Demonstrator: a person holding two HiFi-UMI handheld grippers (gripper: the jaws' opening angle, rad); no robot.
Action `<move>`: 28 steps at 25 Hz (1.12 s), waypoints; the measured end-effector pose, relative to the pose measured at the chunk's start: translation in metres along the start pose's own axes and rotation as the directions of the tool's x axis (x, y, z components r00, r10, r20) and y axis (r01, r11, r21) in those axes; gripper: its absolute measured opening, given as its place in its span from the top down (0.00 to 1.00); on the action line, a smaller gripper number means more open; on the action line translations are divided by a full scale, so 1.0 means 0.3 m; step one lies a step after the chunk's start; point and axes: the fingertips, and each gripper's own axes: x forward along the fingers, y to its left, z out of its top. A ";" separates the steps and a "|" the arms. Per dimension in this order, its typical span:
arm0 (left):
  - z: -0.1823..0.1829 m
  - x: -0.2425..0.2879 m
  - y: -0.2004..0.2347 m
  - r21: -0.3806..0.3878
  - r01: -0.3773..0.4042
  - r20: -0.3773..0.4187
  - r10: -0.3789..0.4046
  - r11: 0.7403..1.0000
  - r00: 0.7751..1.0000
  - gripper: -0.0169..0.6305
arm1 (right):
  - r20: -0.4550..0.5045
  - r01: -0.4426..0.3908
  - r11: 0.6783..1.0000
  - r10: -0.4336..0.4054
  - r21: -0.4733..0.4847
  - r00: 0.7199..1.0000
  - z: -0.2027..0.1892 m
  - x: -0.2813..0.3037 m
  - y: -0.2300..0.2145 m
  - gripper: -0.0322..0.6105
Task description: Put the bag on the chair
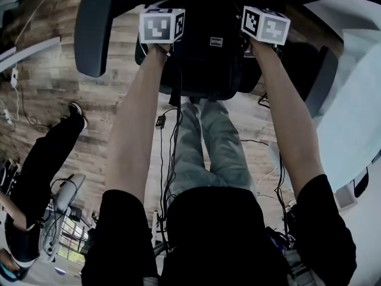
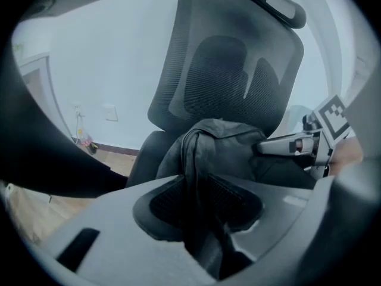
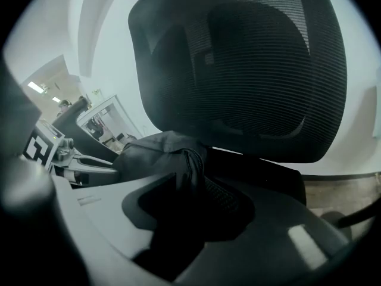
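Closest to its own camera, the left gripper (image 2: 201,214) has its jaws spread. A dark strap (image 2: 199,177) runs through the gap, with the ribbed pads bare on either side of it. The right gripper (image 3: 189,214) is spread the same way, and a fold of the same black fabric lies loose in the hollow between its pads.

Just past both sets of jaws, the bag (image 1: 208,58) sits slumped on the chair (image 2: 232,58), at the top middle of the head view. In the left gripper view its right edge lies just beside the other gripper's pale jaw. On its left, a strip of seat (image 2: 143,154) is bare out to the seat's edge.

The two armrests (image 1: 98,22) stand at the upper left and upper right of the head view, with the bag and both grippers between them. The mesh backrest (image 3: 238,70) rises right behind the bag and fills most of the right gripper view.

Beyond the chair's left edge is a pale wall (image 2: 107,58). Below the seat is wooden floor (image 1: 89,88), with cables (image 1: 162,136) hanging and trailing across it. Another person (image 1: 41,159) stands well apart at the lower left.
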 end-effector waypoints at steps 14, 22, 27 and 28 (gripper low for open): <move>0.078 -0.458 -0.196 0.002 0.077 0.192 -0.076 0.997 0.978 0.97 | 0.174 -0.058 0.998 0.063 -0.031 0.983 0.102 -0.416 0.254 0.94; 0.280 -0.856 -0.363 0.076 0.072 0.429 -0.098 0.995 0.898 0.97 | 0.373 -0.107 0.992 0.126 -0.071 0.919 0.250 -0.806 0.473 0.93; 0.349 -1.151 -0.494 0.073 0.124 0.563 -0.144 0.990 0.814 0.97 | 0.505 -0.117 0.983 0.175 -0.145 0.845 0.332 -1.110 0.644 0.93; 0.361 -1.209 -0.522 0.071 0.135 0.585 -0.151 0.988 0.797 0.97 | 0.517 -0.123 0.978 0.195 -0.170 0.833 0.351 -1.161 0.682 0.93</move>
